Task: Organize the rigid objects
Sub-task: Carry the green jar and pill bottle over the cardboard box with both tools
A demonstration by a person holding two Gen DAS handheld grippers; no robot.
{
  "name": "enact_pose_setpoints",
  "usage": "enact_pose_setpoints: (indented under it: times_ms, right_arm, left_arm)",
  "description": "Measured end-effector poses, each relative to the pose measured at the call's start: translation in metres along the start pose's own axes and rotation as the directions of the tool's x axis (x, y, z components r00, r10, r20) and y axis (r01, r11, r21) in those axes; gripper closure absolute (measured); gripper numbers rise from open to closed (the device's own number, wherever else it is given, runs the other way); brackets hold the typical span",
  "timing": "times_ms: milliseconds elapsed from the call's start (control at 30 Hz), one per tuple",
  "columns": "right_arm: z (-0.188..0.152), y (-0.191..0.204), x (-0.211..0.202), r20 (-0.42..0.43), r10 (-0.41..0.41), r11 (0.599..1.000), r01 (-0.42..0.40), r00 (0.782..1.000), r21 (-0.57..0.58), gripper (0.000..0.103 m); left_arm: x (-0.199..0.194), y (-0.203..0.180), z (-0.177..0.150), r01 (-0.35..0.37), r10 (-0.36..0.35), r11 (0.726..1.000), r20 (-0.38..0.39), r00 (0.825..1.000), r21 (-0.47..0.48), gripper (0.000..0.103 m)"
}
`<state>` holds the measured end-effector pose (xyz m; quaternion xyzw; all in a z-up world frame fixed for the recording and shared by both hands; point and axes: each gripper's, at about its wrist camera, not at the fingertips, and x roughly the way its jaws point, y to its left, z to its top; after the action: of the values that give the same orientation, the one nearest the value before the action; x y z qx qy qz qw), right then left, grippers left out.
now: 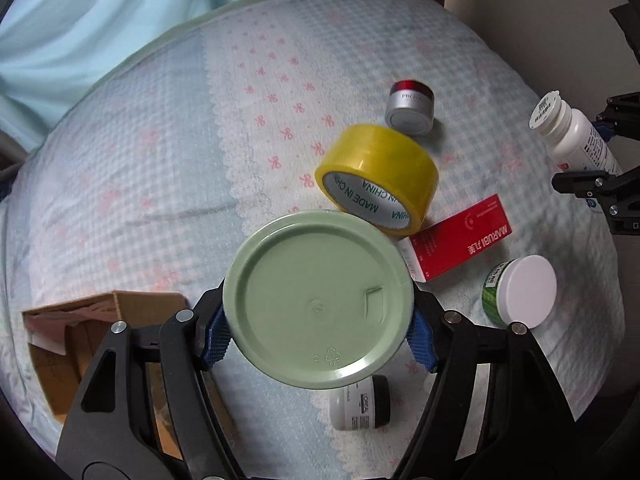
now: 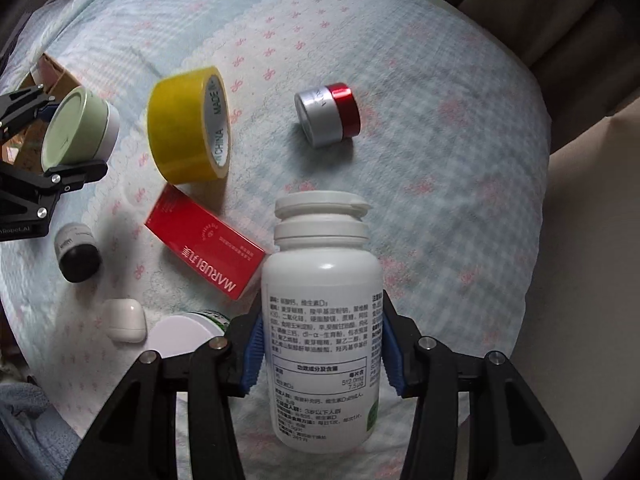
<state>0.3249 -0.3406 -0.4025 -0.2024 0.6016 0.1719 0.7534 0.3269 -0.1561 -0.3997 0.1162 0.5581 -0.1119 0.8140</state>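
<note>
Green-lidded jar (image 1: 318, 300): clamped across its lid by left tool (image 1: 319, 330), off the bed (image 1: 160, 128), likely for cardboard box (image 1: 60, 356).
Supplement bottle (image 2: 322, 340): pinched mid-body by right tool (image 2: 322, 350), cap forward.

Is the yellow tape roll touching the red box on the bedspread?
Cannot tell. In the right wrist view the yellow tape roll overlaps the corner of the red box with no clear gap or contact; in the left wrist view the held green jar hides that spot.
</note>
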Motion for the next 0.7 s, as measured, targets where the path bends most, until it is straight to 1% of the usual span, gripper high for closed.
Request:
enact_pose_setpoints:
  times_ms: [100,233,367,533,633,700]
  right_arm:
    - [0.000,0.016,-0.043,0.043,-0.021,0.998,0.019,0.999,0.059,0.057]
    - [0.010,0.034,-0.106,0.099,-0.017,0.989,0.002,0.995,0.151,0.057]
    - [0.021,0.066,-0.156,0.154,-0.005,0.976,-0.029,0.988,0.216,0.057]
    - [0.040,0.135,-0.209,0.227,0.033,0.962,-0.093,0.973,0.257,0.057]
    - [0.057,0.183,-0.228,0.263,0.046,0.952,-0.122,0.964,0.281,0.057]
    - [0.069,0.219,-0.239,0.285,0.047,0.949,-0.132,0.957,0.286,0.057]
  left_arm:
    - [-0.056,0.011,0.007,0.008,-0.007,1.000,0.056,0.998,-0.020,0.035]
    - [-0.132,0.027,0.004,0.032,-0.024,0.997,0.127,0.992,-0.063,0.035]
    - [-0.185,0.063,-0.009,0.044,-0.027,0.995,0.177,0.984,-0.089,0.035]
    - [-0.235,0.123,-0.037,0.046,-0.021,0.993,0.225,0.974,-0.106,0.035]
    - [-0.259,0.168,-0.059,0.064,-0.034,0.992,0.248,0.968,-0.113,0.035]
    - [-0.268,0.198,-0.073,0.075,-0.045,0.991,0.256,0.966,-0.108,0.035]
